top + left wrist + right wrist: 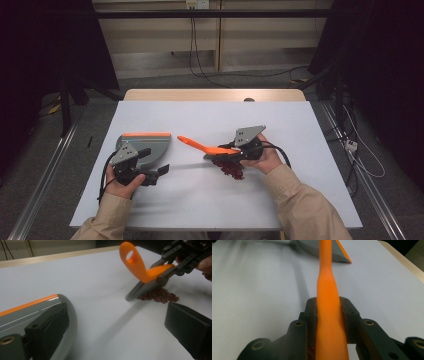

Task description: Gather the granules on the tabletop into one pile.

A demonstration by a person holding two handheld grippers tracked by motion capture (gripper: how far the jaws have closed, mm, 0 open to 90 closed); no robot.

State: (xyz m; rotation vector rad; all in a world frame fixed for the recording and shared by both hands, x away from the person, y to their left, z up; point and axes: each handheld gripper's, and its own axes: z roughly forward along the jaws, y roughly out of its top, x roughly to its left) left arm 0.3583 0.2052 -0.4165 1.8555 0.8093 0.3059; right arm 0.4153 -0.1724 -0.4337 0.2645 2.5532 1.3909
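An orange-handled brush point(200, 146) with grey bristles is clamped by its handle in my right gripper point(220, 150), which is shut on it. The bristles point(142, 290) rest at the edge of a small pile of dark red beans point(231, 167) on the white table. In the right gripper view both pads press the orange handle point(328, 315). A grey dustpan point(150, 142) with an orange lip lies at the left. My left gripper point(154, 161) stands open beside it, one jaw over the pan's edge, the other over bare table, nothing between them.
The white table top point(200, 200) has free room in front and behind the pile. Its wooden back edge point(215, 95) borders a floor with trailing cables. Metal rails run along both sides of the table.
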